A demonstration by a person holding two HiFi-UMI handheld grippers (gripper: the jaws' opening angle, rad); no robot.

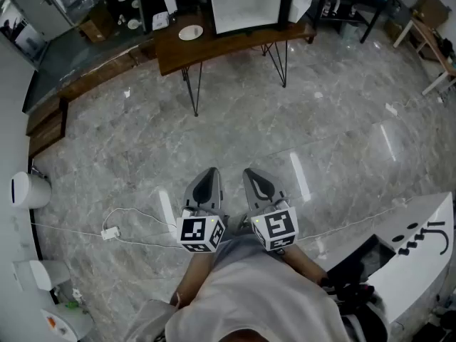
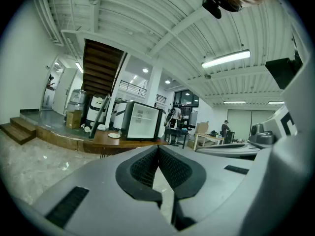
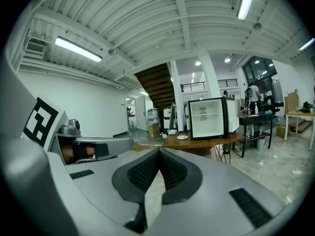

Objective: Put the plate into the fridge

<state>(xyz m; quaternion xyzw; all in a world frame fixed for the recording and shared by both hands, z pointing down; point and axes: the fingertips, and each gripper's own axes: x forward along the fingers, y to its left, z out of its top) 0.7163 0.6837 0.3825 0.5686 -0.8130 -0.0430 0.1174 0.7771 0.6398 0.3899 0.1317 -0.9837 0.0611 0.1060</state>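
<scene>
**Inspector A:** State of the claws?

**Inspector B:** The left claw (image 1: 208,172) and the right claw (image 1: 254,174) are both pressed together with nothing between them. They are held side by side, close to the body.

**Inspector A:** And the plate?

**Inspector B:** The plate (image 1: 190,32) lies flat and face up on the far wooden surface (image 1: 235,45), just left of the fridge (image 1: 246,6), whose white inside shows. It is well apart from both claws. Being round, it has no long axis and points nowhere.

**Inspector A:** Hazards?

**Inspector B:** A cable (image 1: 135,223) on the floor (image 1: 285,120) at the near left could catch a foot. In my judgement a pinch on the thin rim may slip, letting the plate tip or strike the fridge frame.
</scene>
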